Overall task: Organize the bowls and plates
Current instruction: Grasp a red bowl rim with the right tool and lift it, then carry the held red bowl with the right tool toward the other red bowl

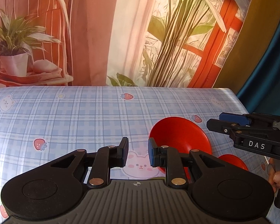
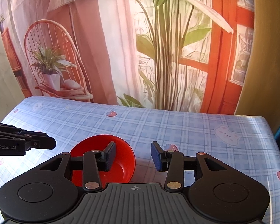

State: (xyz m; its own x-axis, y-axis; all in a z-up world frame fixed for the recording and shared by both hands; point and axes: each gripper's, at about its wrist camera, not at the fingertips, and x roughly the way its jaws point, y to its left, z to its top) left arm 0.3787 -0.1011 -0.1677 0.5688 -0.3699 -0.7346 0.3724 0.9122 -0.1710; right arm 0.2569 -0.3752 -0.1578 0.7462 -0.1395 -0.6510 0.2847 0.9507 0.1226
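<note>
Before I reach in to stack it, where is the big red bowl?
The big red bowl sits on the checked tablecloth, right of centre in the left wrist view, just beyond the left gripper and beside a smaller red dish.

Red bowl (image 1: 179, 136), upright (empty), second red piece (image 1: 233, 161) just beside

Two glossy red round dishes: a bowl (image 1: 179, 136) right of centre, another red piece (image 1: 233, 161) lower right. Two black grippers.

black tool (image 1: 137, 154), blue pad, brass rivets, "das" label.
</note>
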